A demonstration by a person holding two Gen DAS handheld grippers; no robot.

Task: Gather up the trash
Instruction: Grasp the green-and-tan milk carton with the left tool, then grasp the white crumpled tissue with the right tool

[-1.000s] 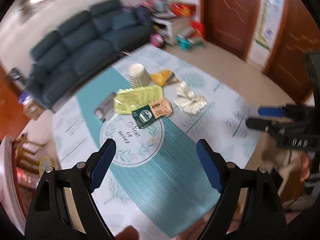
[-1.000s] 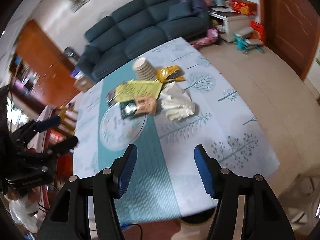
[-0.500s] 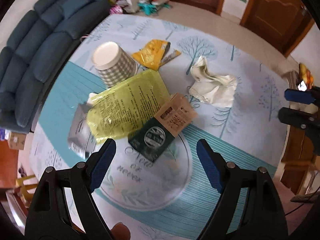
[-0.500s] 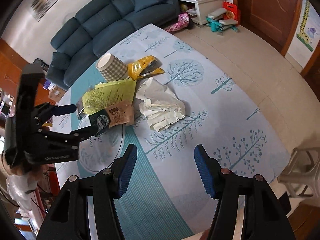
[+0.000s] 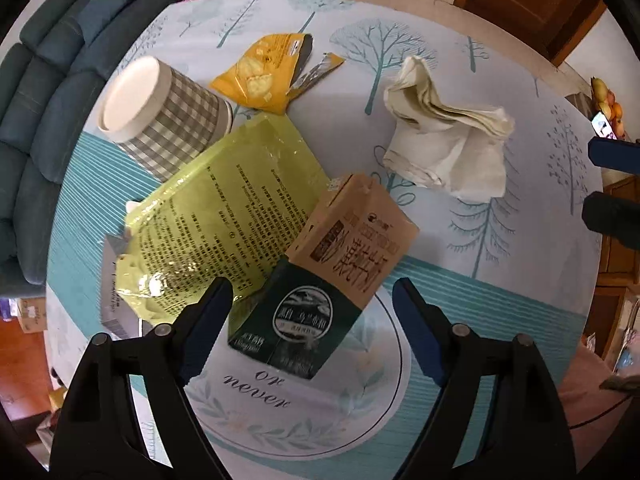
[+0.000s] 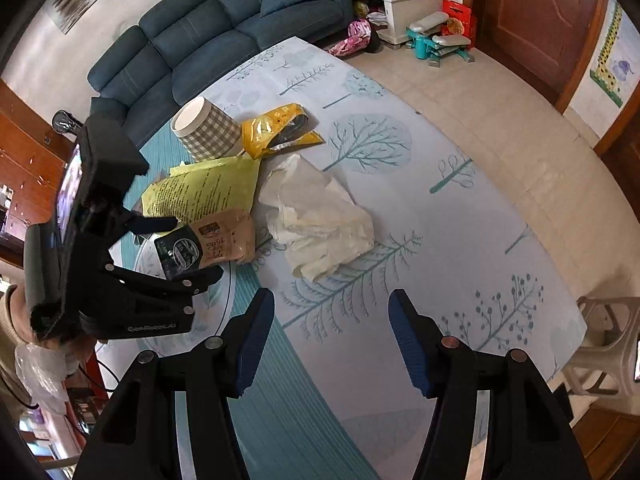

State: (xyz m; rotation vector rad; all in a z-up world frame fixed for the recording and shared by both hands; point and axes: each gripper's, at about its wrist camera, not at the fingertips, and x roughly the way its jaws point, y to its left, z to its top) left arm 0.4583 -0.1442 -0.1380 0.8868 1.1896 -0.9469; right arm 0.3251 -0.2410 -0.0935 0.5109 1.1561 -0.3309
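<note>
A brown and dark green drink carton lies on the table, leaning on a yellow-green pouch. My left gripper points straight down over the carton, which sits between its closing jaws; the blue pads do not touch it. From the right wrist view, the left gripper straddles the carton. A crumpled white tissue lies just beyond my right gripper, which is open with nothing in it. An upturned checked paper cup and a yellow snack wrapper lie further back.
The tree-print tablecloth covers the round table. A silver packet pokes out under the pouch. A dark blue sofa stands behind the table and a plastic stool at its right. A hand holds a clear plastic bag.
My left gripper has dropped from high above the table down over the carton, and its jaws have narrowed a little. My right gripper has come lower and nearer to the tissue.
</note>
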